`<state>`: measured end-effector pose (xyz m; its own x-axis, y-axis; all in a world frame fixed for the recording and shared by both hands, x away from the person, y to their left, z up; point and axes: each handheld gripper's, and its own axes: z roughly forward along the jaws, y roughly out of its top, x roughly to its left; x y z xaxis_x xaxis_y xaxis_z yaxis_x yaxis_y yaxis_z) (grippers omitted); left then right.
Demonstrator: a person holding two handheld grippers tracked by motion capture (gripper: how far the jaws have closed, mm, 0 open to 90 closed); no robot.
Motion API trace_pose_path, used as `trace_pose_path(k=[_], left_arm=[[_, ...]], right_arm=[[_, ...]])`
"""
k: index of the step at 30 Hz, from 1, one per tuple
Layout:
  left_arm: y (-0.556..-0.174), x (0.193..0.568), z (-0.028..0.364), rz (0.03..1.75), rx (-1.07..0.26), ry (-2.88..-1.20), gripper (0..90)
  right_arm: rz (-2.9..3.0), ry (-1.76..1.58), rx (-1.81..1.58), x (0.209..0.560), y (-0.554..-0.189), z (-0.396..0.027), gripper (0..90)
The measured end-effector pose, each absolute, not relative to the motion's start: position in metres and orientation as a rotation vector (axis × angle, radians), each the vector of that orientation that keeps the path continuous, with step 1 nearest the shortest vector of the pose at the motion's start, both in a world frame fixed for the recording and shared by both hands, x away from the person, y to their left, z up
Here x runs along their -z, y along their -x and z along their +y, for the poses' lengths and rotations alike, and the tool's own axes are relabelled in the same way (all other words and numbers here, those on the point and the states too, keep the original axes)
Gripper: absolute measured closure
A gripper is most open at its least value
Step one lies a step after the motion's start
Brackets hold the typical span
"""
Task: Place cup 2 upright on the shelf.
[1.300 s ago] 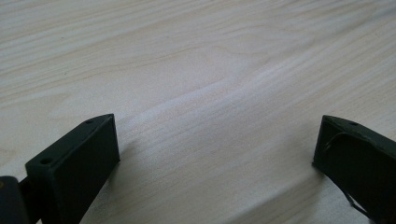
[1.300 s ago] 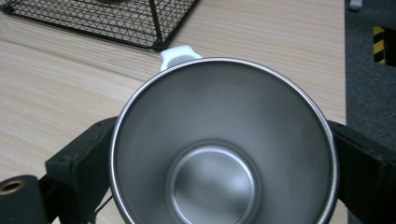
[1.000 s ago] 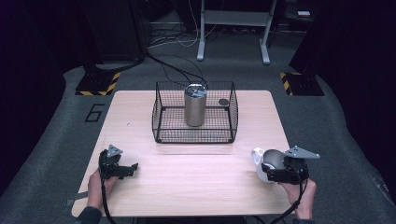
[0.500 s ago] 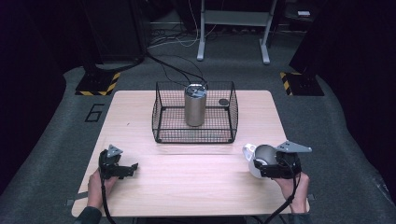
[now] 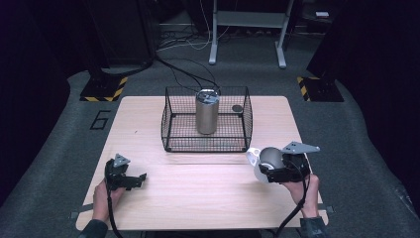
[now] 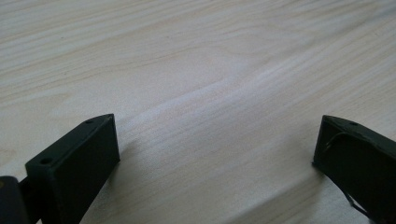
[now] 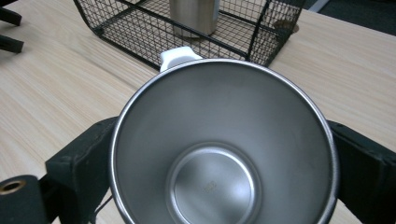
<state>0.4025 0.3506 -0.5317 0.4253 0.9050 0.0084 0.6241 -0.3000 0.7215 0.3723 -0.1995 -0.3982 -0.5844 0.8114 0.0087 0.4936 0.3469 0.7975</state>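
A pale wood worktop (image 5: 198, 198) stands on grey carpet in a dark room. Beyond the right gripper (image 5: 271, 168), whose fingers clamp a steel mug (image 7: 224, 149), a wire basket (image 5: 173, 134) holds a steel tumbler (image 5: 206, 111). The left gripper (image 5: 134, 179) has its fingers spread wide over bare wood.

One overhead camera, two riding close on the grippers

The high view looks forward and down on the wire basket (image 5: 206, 121); the right gripper view faces that basket (image 7: 196, 28) from nearby; the left gripper view skims the tabletop (image 6: 210, 70).

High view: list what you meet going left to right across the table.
left gripper → wire basket with the steel tumbler standing in it → steel cup held by the right gripper
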Motion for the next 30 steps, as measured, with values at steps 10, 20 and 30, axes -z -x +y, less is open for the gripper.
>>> trace_pose_path(k=[10,20,30], left_arm=[[-0.403,0.532,0.351,1.286,-0.559,-2.035,0.0],[-0.403,0.532,0.351,1.287,-0.559,-2.034,0.0],[-0.403,0.532,0.351,1.287,-0.559,-2.034,0.0]], right_arm=[[2.274,-1.074,-1.133,0.386,-0.383,-0.184,5.7],[2.309,-1.035,-1.136,0.375,-0.396,-0.171,5.7],[2.335,-0.989,-1.133,0.367,-0.410,-0.159,5.7]])
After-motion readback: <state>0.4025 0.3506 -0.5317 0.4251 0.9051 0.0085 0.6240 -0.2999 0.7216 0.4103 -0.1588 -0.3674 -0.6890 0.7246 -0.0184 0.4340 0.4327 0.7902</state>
